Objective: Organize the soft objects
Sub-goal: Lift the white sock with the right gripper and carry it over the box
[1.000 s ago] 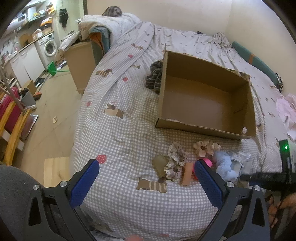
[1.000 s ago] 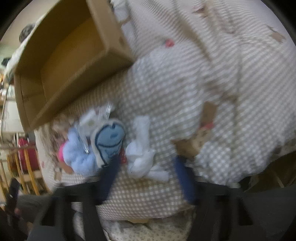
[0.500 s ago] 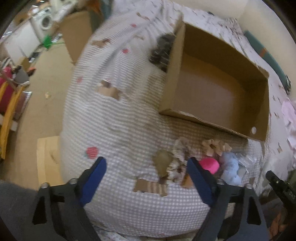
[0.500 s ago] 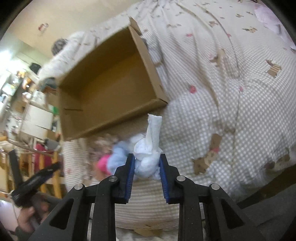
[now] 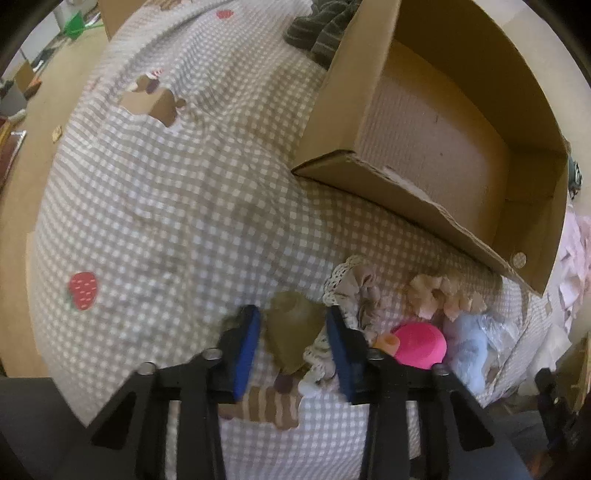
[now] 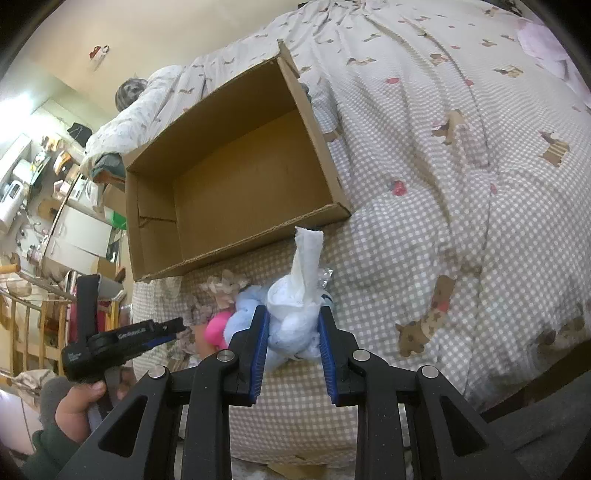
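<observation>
On the checked bedspread [image 5: 166, 221], soft things lie piled before an open cardboard box [image 5: 406, 195]. My left gripper [image 5: 293, 347] points down over the pile. Its jaws are closing around an olive fabric piece [image 5: 291, 328], and the pads are not quite pressing on it. Right of it are a lace scrunchie [image 5: 351, 291], a beige scrunchie [image 5: 439, 295], a pink round toy [image 5: 421, 343] and a pale blue plush [image 5: 465, 343]. My right gripper [image 6: 291, 332] is shut on a knotted white cloth bundle [image 6: 295, 317], held above the pile near the box [image 6: 155, 206].
A dark striped garment [image 5: 317, 26] lies against the box's far left corner. The bed edge and the floor [image 5: 22, 166] are to the left. Pink cloth [image 5: 576, 258] lies at the right. A hand [image 6: 74, 402] holds the left gripper [image 6: 177, 325] beside kitchen furniture.
The left gripper dropped onto the pile and its jaws narrowed from wide open around the olive piece. The right gripper shut on the white bundle, lifted it off the bed, then held still.
</observation>
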Motion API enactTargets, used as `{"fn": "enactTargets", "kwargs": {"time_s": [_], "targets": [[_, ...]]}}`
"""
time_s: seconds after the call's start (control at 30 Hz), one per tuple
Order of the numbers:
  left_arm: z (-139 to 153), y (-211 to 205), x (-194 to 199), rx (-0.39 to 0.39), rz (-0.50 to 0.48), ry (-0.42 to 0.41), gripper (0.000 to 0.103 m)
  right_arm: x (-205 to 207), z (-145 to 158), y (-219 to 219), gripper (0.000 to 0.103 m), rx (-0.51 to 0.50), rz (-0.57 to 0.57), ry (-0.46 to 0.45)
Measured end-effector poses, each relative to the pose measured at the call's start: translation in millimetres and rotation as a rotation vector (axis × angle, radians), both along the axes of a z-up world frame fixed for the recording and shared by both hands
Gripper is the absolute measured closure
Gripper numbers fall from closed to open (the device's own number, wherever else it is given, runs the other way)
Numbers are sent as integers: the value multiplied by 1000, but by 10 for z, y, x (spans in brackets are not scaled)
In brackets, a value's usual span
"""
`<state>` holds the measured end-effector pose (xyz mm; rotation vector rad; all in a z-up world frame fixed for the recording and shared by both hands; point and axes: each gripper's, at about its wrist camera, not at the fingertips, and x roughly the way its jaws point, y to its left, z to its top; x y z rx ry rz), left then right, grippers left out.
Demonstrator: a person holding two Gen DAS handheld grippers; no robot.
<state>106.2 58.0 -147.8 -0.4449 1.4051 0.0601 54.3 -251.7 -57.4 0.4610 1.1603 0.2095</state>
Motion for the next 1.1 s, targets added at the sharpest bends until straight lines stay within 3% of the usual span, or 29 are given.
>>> {"fn": "enactTargets", "kwargs": {"time_s": [0.03,0.13,0.5,0.73,0.87,1.1], "targets": [[-33,10,6,-13,5,13,88,6,-11,8,75,-3,0,2],[-46,63,-25,-46,26,-6,95,24,-28,20,75,0,-1,10],[508,295,-206,58,52,-148,95,54,-51,22,75,14,2,12],[643,106,-339,126,-2,-183,95,45,-50,70,75,6,20,-2],[649,34,-390,104,3,-189,96,26,-38,95,75,-4,26,-11],[898,-64,-557,136,-41,-251,96,-40,417,140,75,20,42,-86]]}}
